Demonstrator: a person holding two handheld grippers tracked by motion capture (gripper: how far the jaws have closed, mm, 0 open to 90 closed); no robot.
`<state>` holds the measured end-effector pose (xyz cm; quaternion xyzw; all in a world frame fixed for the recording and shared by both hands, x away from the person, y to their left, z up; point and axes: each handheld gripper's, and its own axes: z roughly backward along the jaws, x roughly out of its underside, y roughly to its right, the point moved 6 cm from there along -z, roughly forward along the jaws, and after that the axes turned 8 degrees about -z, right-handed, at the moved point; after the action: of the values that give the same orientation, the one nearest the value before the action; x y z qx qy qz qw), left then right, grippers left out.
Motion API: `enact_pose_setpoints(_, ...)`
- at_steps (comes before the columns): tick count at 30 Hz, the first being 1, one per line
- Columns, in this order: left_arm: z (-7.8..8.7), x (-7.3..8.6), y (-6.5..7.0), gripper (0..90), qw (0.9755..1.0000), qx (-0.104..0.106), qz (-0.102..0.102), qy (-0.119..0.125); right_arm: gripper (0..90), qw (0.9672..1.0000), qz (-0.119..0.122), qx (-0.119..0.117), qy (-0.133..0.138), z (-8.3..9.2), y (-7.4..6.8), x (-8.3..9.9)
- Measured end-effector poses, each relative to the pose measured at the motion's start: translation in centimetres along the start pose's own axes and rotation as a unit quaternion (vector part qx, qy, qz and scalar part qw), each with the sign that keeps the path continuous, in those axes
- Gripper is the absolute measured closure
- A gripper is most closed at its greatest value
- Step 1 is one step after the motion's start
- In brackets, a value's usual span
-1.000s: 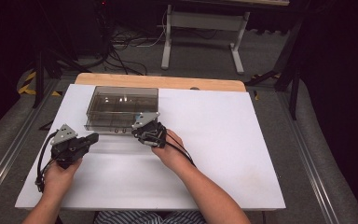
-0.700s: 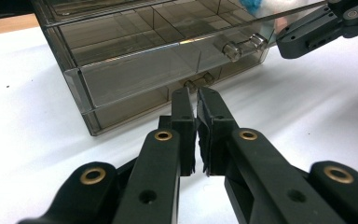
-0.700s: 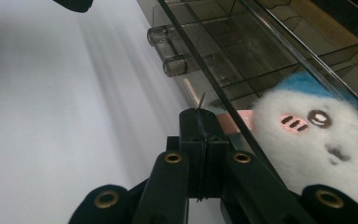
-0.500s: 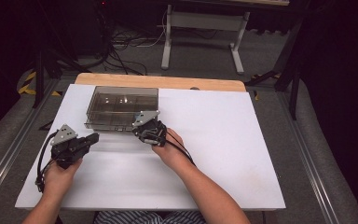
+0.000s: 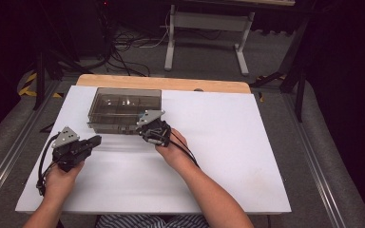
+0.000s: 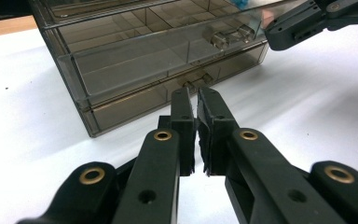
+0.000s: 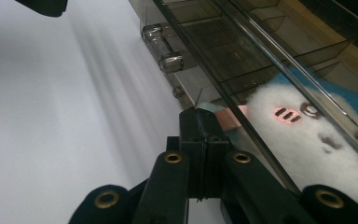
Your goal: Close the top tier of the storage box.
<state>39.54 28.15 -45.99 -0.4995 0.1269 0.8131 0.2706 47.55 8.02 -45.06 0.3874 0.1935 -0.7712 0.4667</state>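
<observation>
Right gripper (image 5: 145, 129): jaws closed, empty, at the drawer box (image 5: 123, 102) front. Left gripper (image 5: 92, 141): nearly closed, nearby. Box judged rigid, slick, light; best taken by a handle (image 7: 163, 49).

Around the white worktop (image 5: 247, 156)

A wooden edge strip (image 5: 164, 84) runs along its 12 o'clock side; on the floor beyond, a white stand frame (image 5: 204, 28) at 12 and tangled cables (image 5: 123, 45) at 11.
</observation>
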Motion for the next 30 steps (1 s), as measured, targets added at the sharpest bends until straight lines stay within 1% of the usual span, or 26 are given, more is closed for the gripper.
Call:
enact_pose_setpoints(10,0.1,0.0,0.0,85.5,1.0000,0.001,0.000,0.001,90.0,0.9999,-0.009,0.010,0.002,-0.4,0.6,-0.2)
enact_pose_setpoints(11,0.1,0.0,0.0,85.5,1.0000,0.001,0.000,0.001,90.0,0.9999,-0.004,0.011,0.000,-0.4,0.7,-0.2)
enact_pose_setpoints(13,0.1,0.0,0.0,85.6,1.0000,0.002,0.000,0.002,90.0,0.9999,-0.006,0.011,0.001,-0.5,0.8,-0.3)
enact_pose_setpoints(15,0.1,0.0,0.0,85.5,1.0000,0.001,0.001,0.002,90.0,0.9998,-0.011,0.017,0.002,-0.6,0.9,-0.3)
enact_pose_setpoints(23,0.1,0.0,0.0,85.3,1.0000,0.002,0.000,0.003,90.0,0.9995,-0.015,0.028,0.005,-0.8,1.4,-0.5)
enact_pose_setpoints(28,0.1,0.0,0.0,85.2,1.0000,0.002,0.001,0.003,90.0,0.9994,-0.018,0.030,0.008,-1.0,1.5,-0.5)
enact_pose_setpoints(30,0.1,0.0,0.0,85.2,1.0000,0.003,0.001,0.003,90.0,0.9992,-0.020,0.035,0.009,-1.0,1.6,-0.6)
